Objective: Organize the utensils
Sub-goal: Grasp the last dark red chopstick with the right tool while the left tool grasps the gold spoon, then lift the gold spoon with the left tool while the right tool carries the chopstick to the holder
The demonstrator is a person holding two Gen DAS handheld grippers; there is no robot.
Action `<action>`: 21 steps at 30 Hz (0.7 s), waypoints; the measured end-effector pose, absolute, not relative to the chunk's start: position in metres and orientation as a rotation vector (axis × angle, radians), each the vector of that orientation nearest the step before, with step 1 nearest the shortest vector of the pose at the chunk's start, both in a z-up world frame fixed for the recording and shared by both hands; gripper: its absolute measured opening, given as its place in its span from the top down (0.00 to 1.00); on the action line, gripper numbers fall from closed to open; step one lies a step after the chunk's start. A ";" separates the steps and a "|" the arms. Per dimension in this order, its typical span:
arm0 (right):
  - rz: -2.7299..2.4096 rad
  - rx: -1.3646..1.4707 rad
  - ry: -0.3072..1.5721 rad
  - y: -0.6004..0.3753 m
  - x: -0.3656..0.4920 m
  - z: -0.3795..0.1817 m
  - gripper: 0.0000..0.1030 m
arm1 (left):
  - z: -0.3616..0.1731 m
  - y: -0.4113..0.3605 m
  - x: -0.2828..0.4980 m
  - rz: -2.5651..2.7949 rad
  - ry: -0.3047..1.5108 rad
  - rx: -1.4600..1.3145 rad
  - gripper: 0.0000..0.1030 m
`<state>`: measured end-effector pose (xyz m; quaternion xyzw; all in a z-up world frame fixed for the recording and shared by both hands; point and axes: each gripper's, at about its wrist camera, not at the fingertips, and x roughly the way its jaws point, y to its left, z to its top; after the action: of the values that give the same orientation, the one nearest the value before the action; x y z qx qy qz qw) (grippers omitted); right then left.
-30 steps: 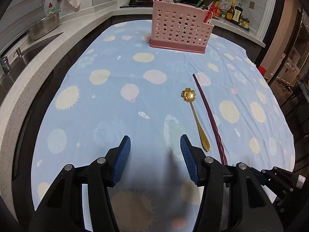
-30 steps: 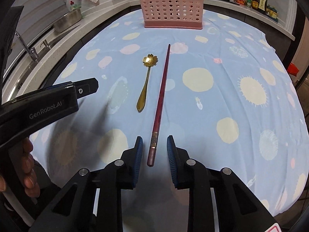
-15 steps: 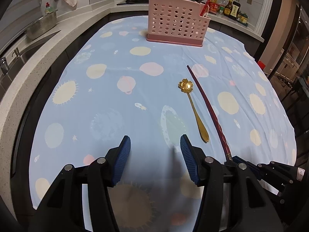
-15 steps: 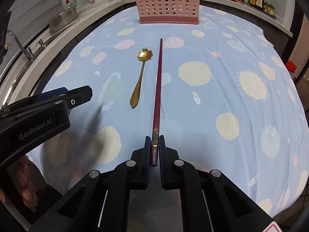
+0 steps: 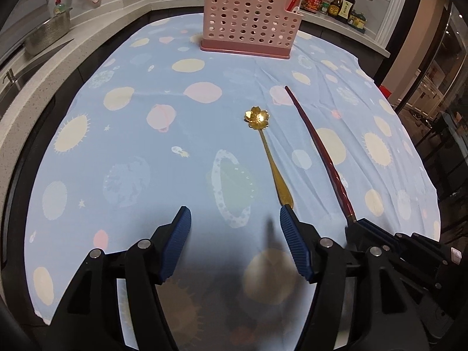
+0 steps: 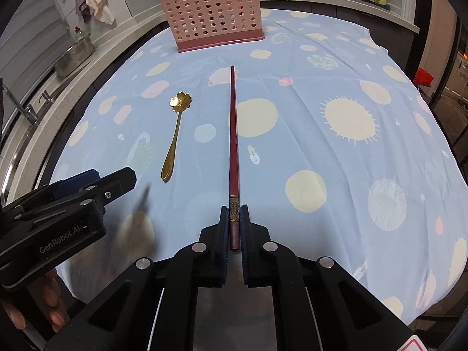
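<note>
Red chopstick (image 6: 234,134) clamped at its thick end by right tool (image 6: 234,213) | left tool (image 5: 235,219) wide, just opening further, nothing between | gold flower spoon (image 5: 267,149) mid-counter

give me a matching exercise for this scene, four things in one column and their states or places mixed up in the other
Things:
1. chopstick
2. spoon
3. basket
4. left gripper

States or places:
A. open, nothing between its fingers
B. lying loose on the cloth, flower-shaped bowl pointing away
C. clamped at its near end by the right gripper
D. standing at the far end of the cloth, utensils sticking out

Pairs: 1-C, 2-B, 3-D, 4-A
</note>
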<state>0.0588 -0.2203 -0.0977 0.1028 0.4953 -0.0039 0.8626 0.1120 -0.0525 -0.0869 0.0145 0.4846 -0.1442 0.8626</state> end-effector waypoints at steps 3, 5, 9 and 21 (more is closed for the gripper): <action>-0.014 0.224 1.037 -0.222 0.060 -0.098 0.93 | -0.093 -0.064 0.118 -0.330 1.036 0.018 0.42; -0.017 0.231 1.036 -0.224 0.060 -0.098 0.93 | -0.098 -0.070 0.122 -0.345 1.049 0.018 0.42; -0.015 0.237 1.040 -0.225 0.061 -0.100 0.93 | -0.101 -0.081 0.126 -0.349 1.039 0.047 0.44; -0.004 0.241 1.044 -0.224 0.061 -0.102 0.93 | -0.101 -0.081 0.125 -0.378 1.027 0.072 0.90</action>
<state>0.0609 -0.2242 -0.1016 0.1150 0.4973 -0.0021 0.8599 0.1248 -0.0808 -0.1012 0.0341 0.4880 -0.1798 0.8535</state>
